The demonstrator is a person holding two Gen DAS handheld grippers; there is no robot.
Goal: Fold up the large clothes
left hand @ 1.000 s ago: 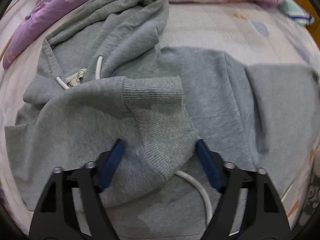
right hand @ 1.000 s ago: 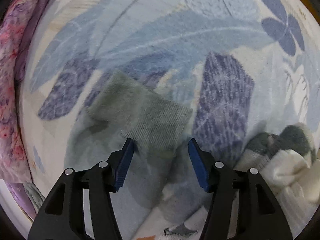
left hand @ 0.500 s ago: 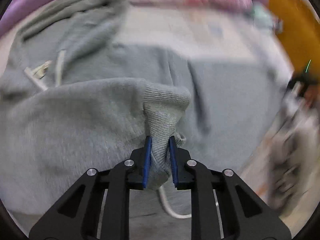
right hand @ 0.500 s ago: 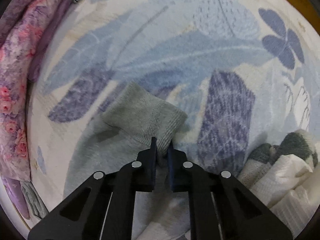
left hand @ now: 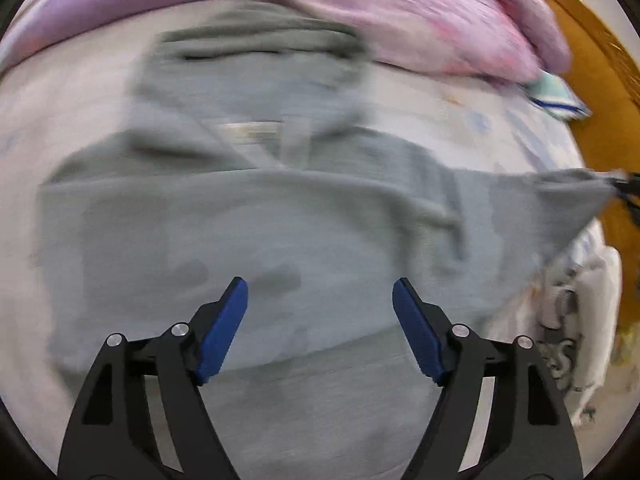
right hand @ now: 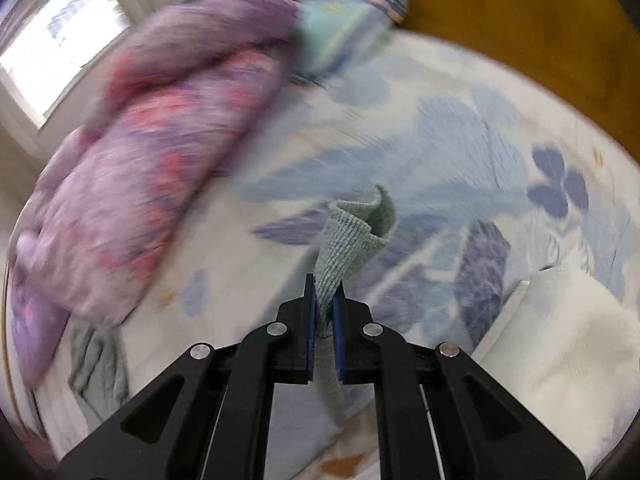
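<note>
On a bed with a blue leaf-print sheet (right hand: 460, 140), we had one sleeve of the grey hoodie (left hand: 280, 232) folded and the other on its way. Half a second before, our left gripper (left hand: 320, 304) was pinching a ribbed cuff; by this moment it had let go and its blue pads stood spread wide above the garment, holding nothing. That sleeve now lay across the chest of the hoodie, which rested face up on the bed with its hood (left hand: 256, 36) toward the pillows.

Our right gripper (right hand: 323, 312) had gone the other way. A second earlier it was open around the far cuff (right hand: 352, 236); here its pads were pressed tight on the ribbed knit and had lifted it clear of the sheet. From the left wrist camera, the right sleeve (left hand: 560, 196) stretched taut toward the bed's edge.

We judged the fold roughly a third done: one sleeve in, the second ready to be carried across, the body still unfolded.

No container figured in the scene. A pink and purple quilt (right hand: 152, 168) was heaped along the head of the bed, a white bundle of cloth (right hand: 560, 340) lay near the right gripper, and a wooden bed frame (right hand: 500, 8) bounded the far side. Both views were blurred by motion.
</note>
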